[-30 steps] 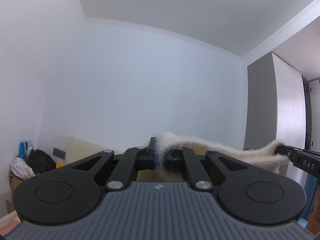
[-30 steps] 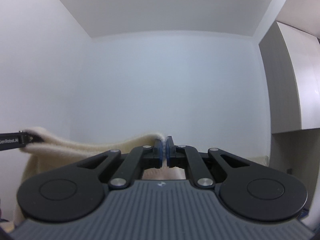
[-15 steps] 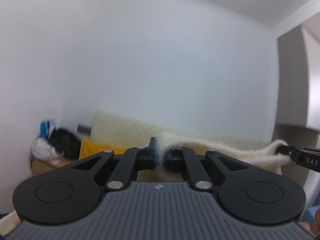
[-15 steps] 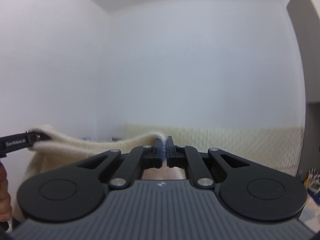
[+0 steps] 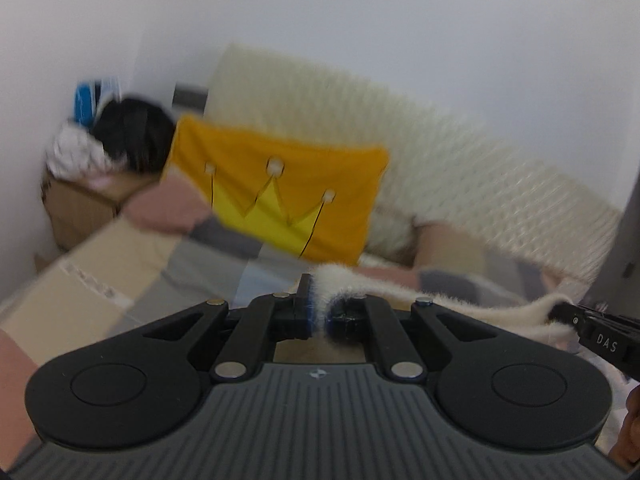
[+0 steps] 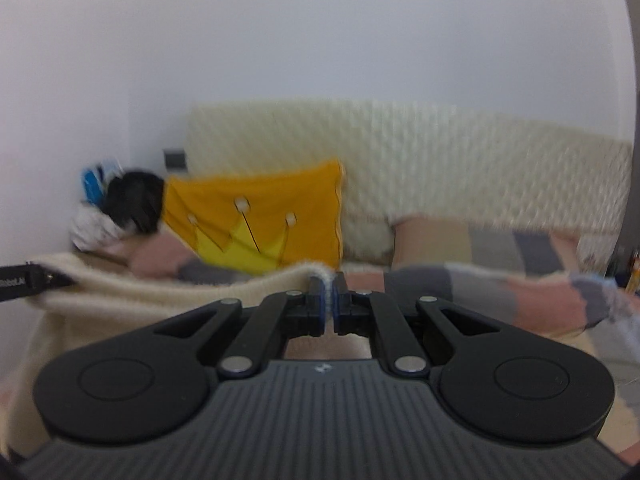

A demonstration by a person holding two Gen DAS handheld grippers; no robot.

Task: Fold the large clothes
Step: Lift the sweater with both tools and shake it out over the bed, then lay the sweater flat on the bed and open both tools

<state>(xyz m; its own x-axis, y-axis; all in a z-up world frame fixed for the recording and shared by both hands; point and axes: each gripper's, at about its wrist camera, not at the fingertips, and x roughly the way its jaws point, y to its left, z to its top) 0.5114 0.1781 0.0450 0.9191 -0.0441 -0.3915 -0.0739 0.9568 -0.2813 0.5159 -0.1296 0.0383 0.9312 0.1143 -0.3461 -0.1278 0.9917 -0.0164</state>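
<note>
Left hand-held gripper (image 5: 318,314): jaws closed on the top edge of the cream fleece garment (image 5: 460,304). Right hand-held gripper (image 6: 330,306): jaws likewise closed, a sliver of the same fleece pinched between the pads. The garment's upper edge runs taut between the 2 grippers and the rest hangs below them, above the near part of the bed (image 6: 500,284).

Change noted: 1 second ago both cameras faced bare wall and ceiling; both now look down toward the patchwork bedcover, the yellow crown pillow (image 5: 288,196) and the cream headboard (image 6: 440,160) at the far side. Both views show heavy motion blur. Grip positions on the fleece are unchanged.

Assessment: the garment appears to be swinging forward and down for laying out on the bed. No fold is yet visible. Whether the lower hem has touched the bed cannot be determined.
</note>
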